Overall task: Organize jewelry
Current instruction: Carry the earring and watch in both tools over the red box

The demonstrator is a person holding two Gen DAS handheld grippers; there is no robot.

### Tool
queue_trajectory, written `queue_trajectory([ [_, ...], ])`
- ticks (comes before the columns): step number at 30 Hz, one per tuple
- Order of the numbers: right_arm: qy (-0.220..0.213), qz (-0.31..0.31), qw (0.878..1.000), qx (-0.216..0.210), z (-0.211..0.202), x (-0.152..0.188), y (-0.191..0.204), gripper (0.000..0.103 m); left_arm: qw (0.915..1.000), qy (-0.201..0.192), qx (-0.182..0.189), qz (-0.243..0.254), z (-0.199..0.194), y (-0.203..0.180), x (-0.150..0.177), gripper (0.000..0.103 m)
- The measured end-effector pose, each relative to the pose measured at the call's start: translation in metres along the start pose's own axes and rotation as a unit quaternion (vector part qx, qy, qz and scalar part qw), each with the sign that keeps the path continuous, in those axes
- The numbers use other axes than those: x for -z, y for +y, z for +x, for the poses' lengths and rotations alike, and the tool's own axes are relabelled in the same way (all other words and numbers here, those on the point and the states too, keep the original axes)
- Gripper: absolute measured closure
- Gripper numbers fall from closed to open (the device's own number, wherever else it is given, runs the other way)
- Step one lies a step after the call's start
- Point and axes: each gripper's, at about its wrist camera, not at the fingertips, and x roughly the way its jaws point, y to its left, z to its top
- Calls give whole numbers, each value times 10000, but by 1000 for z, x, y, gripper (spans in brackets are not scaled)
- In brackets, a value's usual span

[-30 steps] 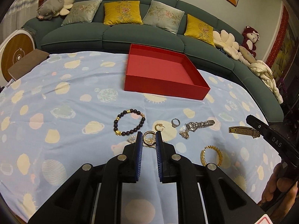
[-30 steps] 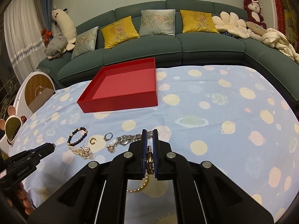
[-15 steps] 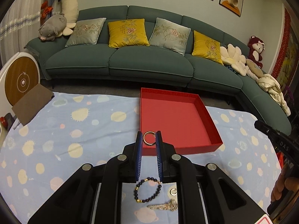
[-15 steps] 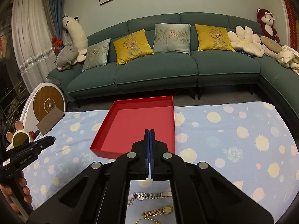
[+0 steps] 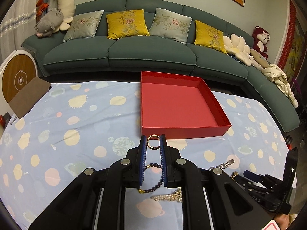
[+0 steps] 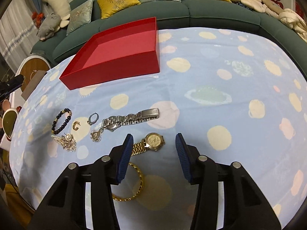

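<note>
On the blue cloth (image 6: 211,88), just before the red box (image 5: 184,133), the left gripper (image 5: 153,143) pinched a light, stiff, probably slippery ring (image 5: 153,143) across its rim, while the right gripper (image 6: 153,145) stood wide open, empty, over the gold watch (image 6: 153,141).

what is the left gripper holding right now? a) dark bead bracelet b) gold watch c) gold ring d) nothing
c: the left gripper is shut on a gold ring, held upright between its blue pads just short of the red box; the gold watch lies on the cloth.
</note>
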Motion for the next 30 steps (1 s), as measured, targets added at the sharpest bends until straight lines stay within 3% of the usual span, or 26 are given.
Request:
queue_trajectory([
  [3, 6, -77, 9999, 77, 6, 4, 7, 63, 10000, 31, 36, 3, 1, -5, 4, 92],
  [8, -62, -168, 9997, 153, 16, 6, 9, 76, 9998, 91, 50, 171, 6, -12, 9, 92],
  [21, -519, -376, 9979, 119, -7, -9, 20, 77, 9997, 170, 8, 158, 12, -10, 10, 92],
  [26, -854, -510, 9950, -24, -31, -31, 32, 77, 9998, 89, 30, 178, 11, -14, 3, 92],
  [30, -1098, -688, 9915, -95, -47, -64, 43, 77, 9995, -9, 80, 293, 17, -23, -22, 92],
])
